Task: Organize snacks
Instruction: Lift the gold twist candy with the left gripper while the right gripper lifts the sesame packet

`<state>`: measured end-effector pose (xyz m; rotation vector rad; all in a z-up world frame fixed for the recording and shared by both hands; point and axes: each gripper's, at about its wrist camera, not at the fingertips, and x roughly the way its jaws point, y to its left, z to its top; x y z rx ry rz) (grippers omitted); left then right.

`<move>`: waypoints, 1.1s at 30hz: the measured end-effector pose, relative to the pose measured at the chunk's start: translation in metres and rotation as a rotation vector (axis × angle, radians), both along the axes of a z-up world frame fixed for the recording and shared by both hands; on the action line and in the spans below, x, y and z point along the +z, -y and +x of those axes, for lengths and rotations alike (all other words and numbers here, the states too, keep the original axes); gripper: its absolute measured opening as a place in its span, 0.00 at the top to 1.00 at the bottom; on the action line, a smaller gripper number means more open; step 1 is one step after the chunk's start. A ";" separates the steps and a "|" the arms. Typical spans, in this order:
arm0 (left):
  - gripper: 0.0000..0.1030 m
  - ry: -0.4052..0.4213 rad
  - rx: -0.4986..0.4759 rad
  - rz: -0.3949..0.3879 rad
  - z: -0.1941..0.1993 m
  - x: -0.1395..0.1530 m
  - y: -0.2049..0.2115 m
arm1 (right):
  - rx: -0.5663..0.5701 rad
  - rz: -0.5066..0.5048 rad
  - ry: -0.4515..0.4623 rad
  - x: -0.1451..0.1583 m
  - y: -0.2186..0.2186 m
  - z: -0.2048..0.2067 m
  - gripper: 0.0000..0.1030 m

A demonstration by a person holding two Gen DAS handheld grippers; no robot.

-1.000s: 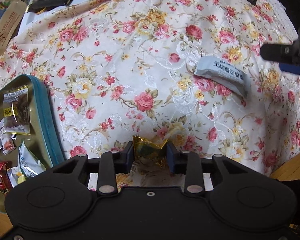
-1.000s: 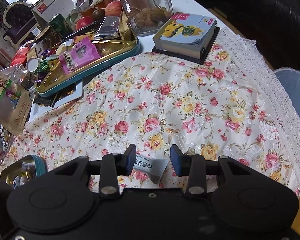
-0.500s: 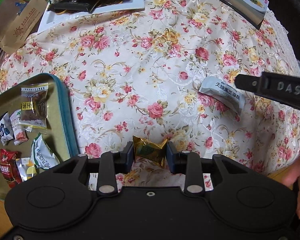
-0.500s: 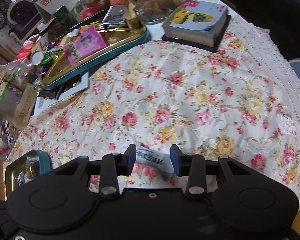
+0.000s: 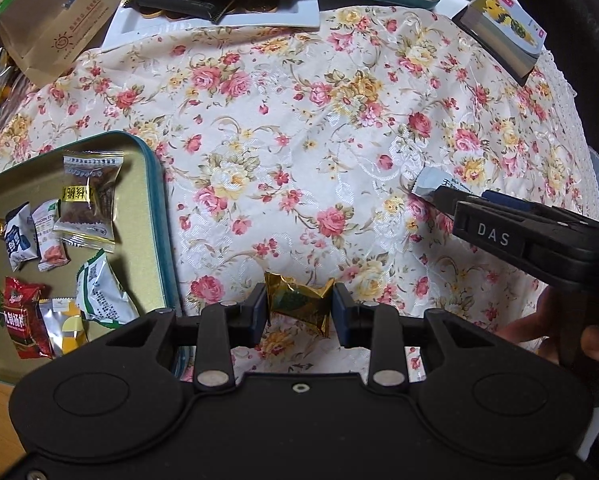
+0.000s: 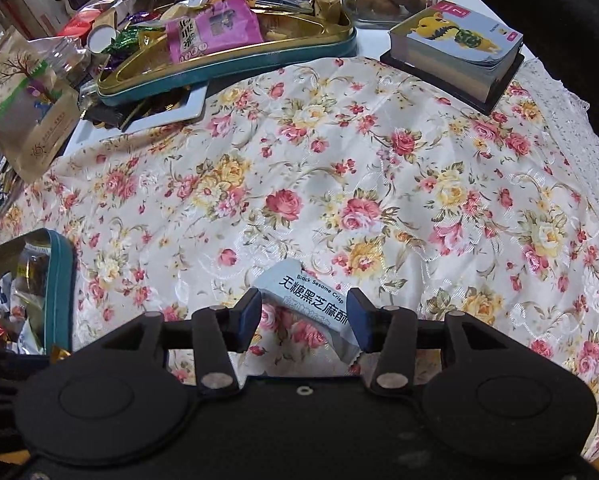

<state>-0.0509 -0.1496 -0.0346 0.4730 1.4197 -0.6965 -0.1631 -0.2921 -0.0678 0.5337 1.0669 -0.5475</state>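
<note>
The left gripper (image 5: 299, 307) is clamped on a gold candy (image 5: 299, 307), likely bound for the tin (image 5: 161, 208) at lower left. The right gripper's (image 6: 304, 316) fingers (image 6: 248, 312) stand apart, straddling the sesame crisp packet (image 6: 307, 298) to pinch it.

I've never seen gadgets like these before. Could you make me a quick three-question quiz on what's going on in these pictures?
1. True or false: the left gripper is clamped on a gold-wrapped candy.
2. The black sesame crisp packet lies: A) in the near tin tray, B) on the floral tablecloth between the open fingers of the right gripper, C) on the book.
3. Fill in: the snacks already sorted lie in the near ____, left of the left gripper.

Key: 1 true; 2 B; 3 tin tray.
</note>
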 end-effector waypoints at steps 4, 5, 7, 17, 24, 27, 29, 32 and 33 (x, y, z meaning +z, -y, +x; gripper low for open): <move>0.59 -0.003 0.004 -0.008 0.001 0.003 -0.003 | -0.005 -0.006 -0.012 -0.005 0.001 0.003 0.49; 0.59 -0.003 0.006 -0.009 0.002 0.004 -0.004 | -0.005 -0.006 -0.016 -0.006 0.001 0.003 0.49; 0.59 -0.005 0.010 -0.011 0.002 0.005 -0.005 | -0.002 -0.008 -0.020 -0.008 0.002 0.004 0.46; 0.59 -0.010 0.013 -0.018 0.003 0.007 -0.006 | -0.023 -0.023 -0.024 -0.019 0.012 0.002 0.46; 0.59 -0.006 0.020 -0.023 0.004 0.009 -0.008 | -0.008 0.015 -0.015 -0.023 0.011 0.008 0.23; 0.59 -0.004 0.023 -0.024 0.004 0.010 -0.009 | 0.005 0.013 -0.025 -0.024 0.008 0.013 0.15; 0.59 -0.001 0.026 -0.026 0.005 0.011 -0.010 | -0.013 -0.005 -0.030 -0.025 0.004 0.014 0.15; 0.59 0.006 0.033 -0.032 0.006 0.013 -0.013 | -0.009 -0.051 -0.043 -0.026 -0.001 0.017 0.19; 0.59 0.008 0.037 -0.035 0.007 0.014 -0.014 | -0.006 -0.082 -0.049 -0.026 -0.004 0.019 0.28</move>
